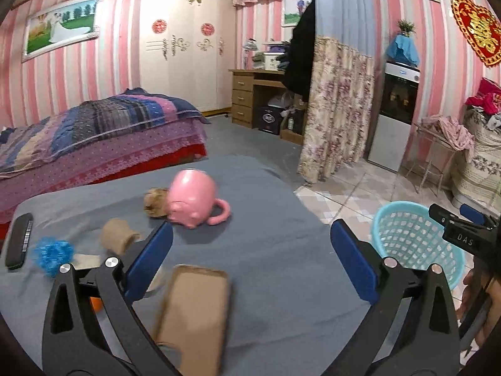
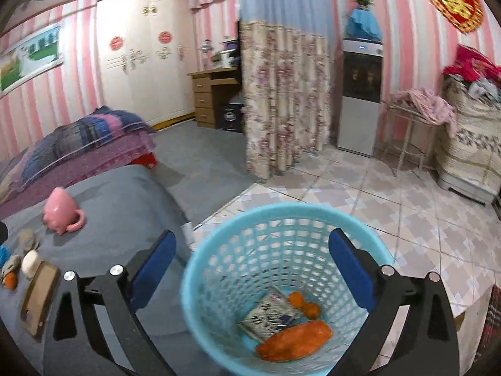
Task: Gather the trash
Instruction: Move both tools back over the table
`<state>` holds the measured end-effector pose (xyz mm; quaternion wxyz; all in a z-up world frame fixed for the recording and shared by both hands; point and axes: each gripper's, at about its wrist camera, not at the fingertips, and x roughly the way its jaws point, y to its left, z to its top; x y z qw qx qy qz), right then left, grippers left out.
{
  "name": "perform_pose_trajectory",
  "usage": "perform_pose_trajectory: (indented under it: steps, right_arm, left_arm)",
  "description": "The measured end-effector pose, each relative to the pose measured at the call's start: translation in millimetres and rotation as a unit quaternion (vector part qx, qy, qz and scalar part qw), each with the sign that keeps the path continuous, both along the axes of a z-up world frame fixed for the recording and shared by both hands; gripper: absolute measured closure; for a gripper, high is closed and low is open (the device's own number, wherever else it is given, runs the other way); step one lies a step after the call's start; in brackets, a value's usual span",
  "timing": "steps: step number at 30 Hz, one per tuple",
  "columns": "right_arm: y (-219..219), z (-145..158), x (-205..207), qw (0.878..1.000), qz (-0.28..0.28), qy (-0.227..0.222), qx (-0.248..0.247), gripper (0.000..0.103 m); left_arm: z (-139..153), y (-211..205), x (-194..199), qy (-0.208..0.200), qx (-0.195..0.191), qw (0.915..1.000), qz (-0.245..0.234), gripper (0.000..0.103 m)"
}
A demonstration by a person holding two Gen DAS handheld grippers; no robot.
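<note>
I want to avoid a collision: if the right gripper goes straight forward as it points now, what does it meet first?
Probably the blue basket: the open right gripper points into its mouth, toward the trash inside. Depth is unclear.

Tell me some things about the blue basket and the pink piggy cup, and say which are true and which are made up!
1. The blue basket has orange scraps in it. True.
2. The pink piggy cup stands upright on the floor. False: it lies tipped on the grey cloth of the table.
3. The right gripper is open above the basket and holds nothing. True.
4. The left gripper is squeezing the brown cardboard piece. False: it is open, and the cardboard lies flat on the cloth below it.
5. A printed wrapper lies in the basket. True.
</note>
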<state>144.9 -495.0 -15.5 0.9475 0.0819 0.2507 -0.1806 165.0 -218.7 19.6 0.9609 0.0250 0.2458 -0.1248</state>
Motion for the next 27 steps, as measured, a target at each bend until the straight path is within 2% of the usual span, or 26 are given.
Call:
perform_pose_trajectory:
  steps: [11,20,27]
  right_arm:
    - [97,6,18,0.996,0.091,-0.005,0.005,0.005]
    - [171,-3,37,0.988,0.151,0.0,-0.022,0.004]
    - [213,-14,45,0.977,0.21,0.006,-0.034,0.004]
  left_arm:
    - [-10,110,-13,0.005,0.001,0.9964,0.085,0.006]
    - [-25,200,-24,0.023,0.011,0.9872,0.158,0.006]
    - [-50,245,-27,0.051,0.019,0.9824,0.179,0.006]
